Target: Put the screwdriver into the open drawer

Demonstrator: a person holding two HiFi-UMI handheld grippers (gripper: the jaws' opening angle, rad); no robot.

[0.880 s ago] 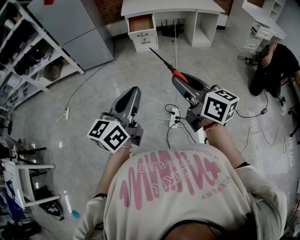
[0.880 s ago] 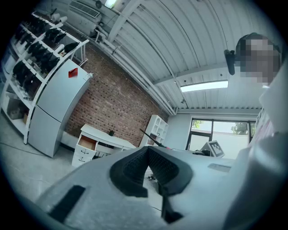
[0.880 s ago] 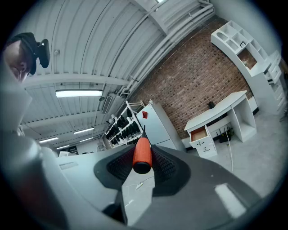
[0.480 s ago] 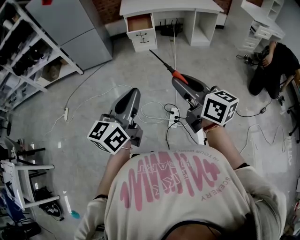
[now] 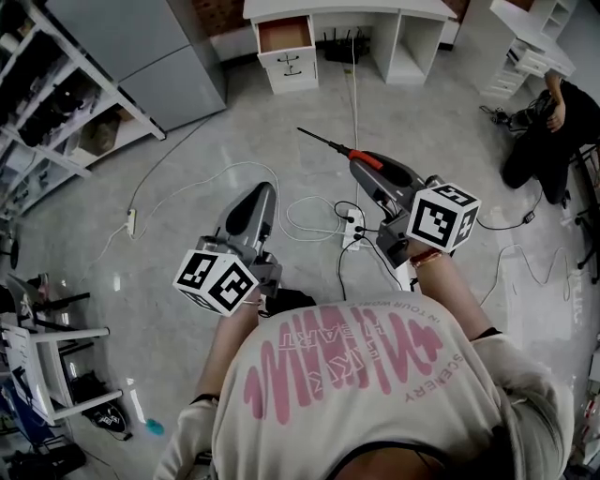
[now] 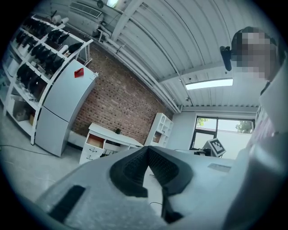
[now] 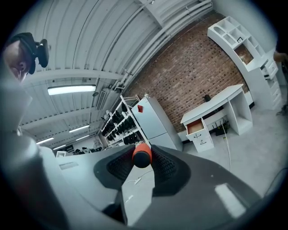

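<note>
**A:** In the head view, where is the tool?

**B:** The right gripper (image 5: 364,166) clamps the screwdriver (image 5: 368,157) by its orange handle. The thin dark shaft points far and left. The open drawer (image 5: 283,34) is well apart, in the white desk (image 5: 349,9), across the glossy grey floor (image 5: 187,141).

**A:** And the left gripper view?

**B:** The left gripper (image 6: 146,153) has its ribbed black pads together at the tips, with nothing between them.

**A:** The right gripper view?

**B:** The round, smooth handle end sits between the pads, and the jaws are partly apart around it. I would walk nearer with the tool level, and bring the tip over the brownish drawer inside before loosening.
</note>
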